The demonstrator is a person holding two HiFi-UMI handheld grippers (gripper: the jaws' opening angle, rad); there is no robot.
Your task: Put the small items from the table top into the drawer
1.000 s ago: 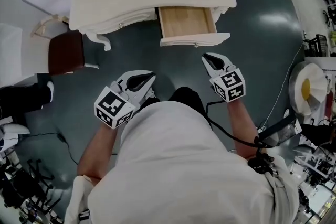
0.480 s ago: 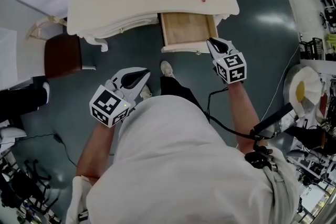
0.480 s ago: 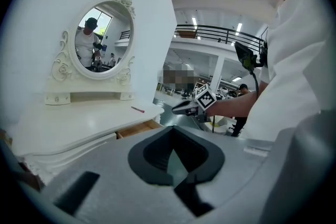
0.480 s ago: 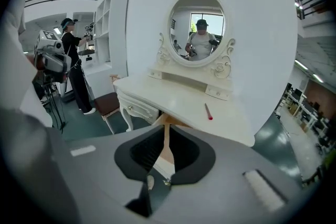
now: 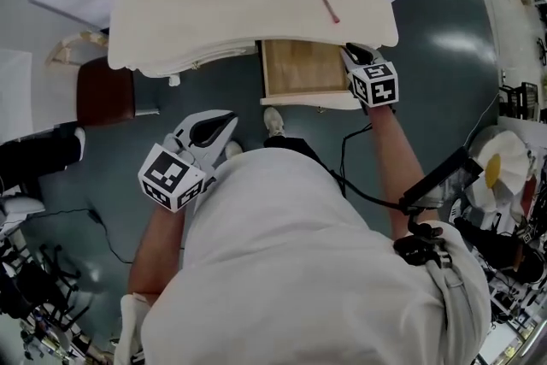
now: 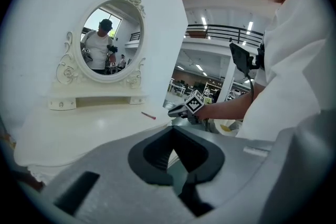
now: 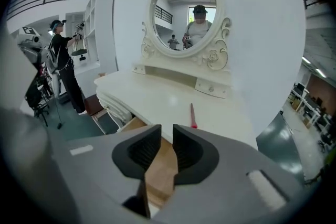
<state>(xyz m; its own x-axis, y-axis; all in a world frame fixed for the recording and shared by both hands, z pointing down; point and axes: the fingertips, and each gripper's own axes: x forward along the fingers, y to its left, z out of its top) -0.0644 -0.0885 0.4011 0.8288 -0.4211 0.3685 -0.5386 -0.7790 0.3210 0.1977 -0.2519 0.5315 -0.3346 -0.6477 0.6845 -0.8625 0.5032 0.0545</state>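
The right gripper (image 5: 354, 53) had advanced within the last second from over the floor to the right front corner of the open drawer (image 5: 303, 68). Its jaws were narrowly parted and held nothing. The left gripper (image 5: 224, 120) hung low beside the person's body, jaws closed and empty. The red pen (image 5: 329, 7) lay untouched on the table top (image 5: 239, 4), near the right gripper. Judgement: the approach was under way and no item was yet stowed.

White short-sleeved top (image 5: 291, 269), black cable (image 5: 343, 158) — left gripper (image 5: 229, 119), right gripper (image 5: 352, 52) pale grey, black jaws, black-white marker cubes (image 5: 175, 175).
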